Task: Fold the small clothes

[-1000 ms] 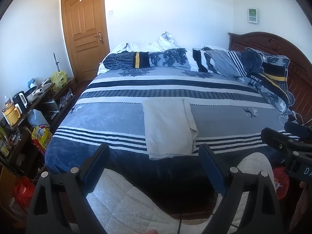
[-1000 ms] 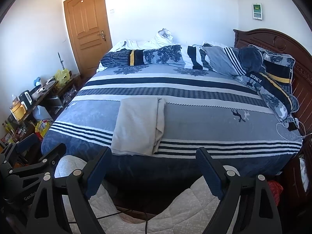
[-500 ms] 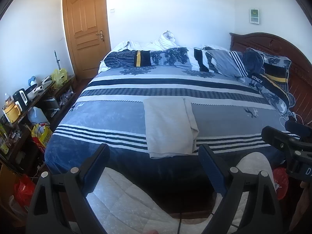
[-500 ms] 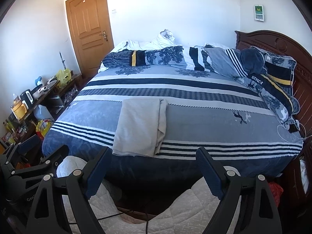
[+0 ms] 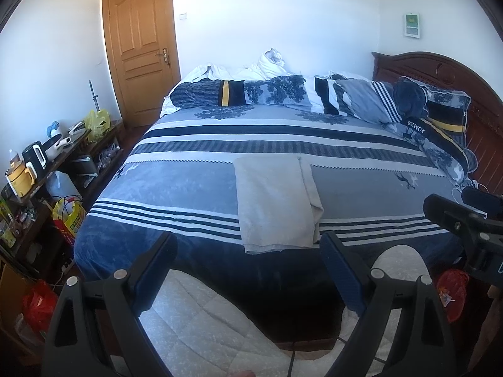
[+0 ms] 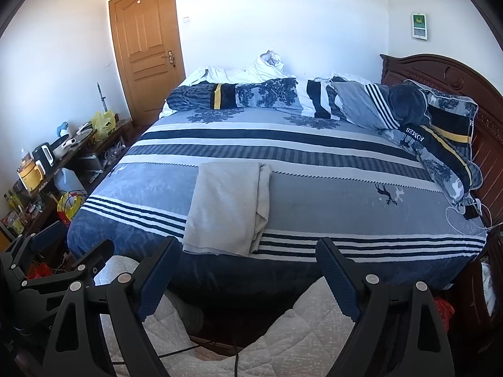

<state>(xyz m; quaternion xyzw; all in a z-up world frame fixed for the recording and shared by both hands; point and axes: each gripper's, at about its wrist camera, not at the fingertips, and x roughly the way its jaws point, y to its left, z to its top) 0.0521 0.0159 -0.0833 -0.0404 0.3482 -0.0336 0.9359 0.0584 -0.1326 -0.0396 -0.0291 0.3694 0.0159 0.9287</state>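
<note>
A pale grey folded garment lies flat on the striped blue bed, near its front edge; it also shows in the right wrist view. My left gripper is open and empty, held back from the bed's front edge, just below the garment. My right gripper is open and empty, also short of the bed, a little right of the garment. Each gripper shows at the edge of the other's view: the right one, the left one.
Rolled bedding and pillows lie along the far side of the bed, with a wooden headboard at right. A cluttered shelf stands at left by a wooden door. White quilted fabric lies below the grippers.
Both views have shifted slightly, with the bed and garment drifting a little in frame. The garment lies as before and both grippers stay open.
</note>
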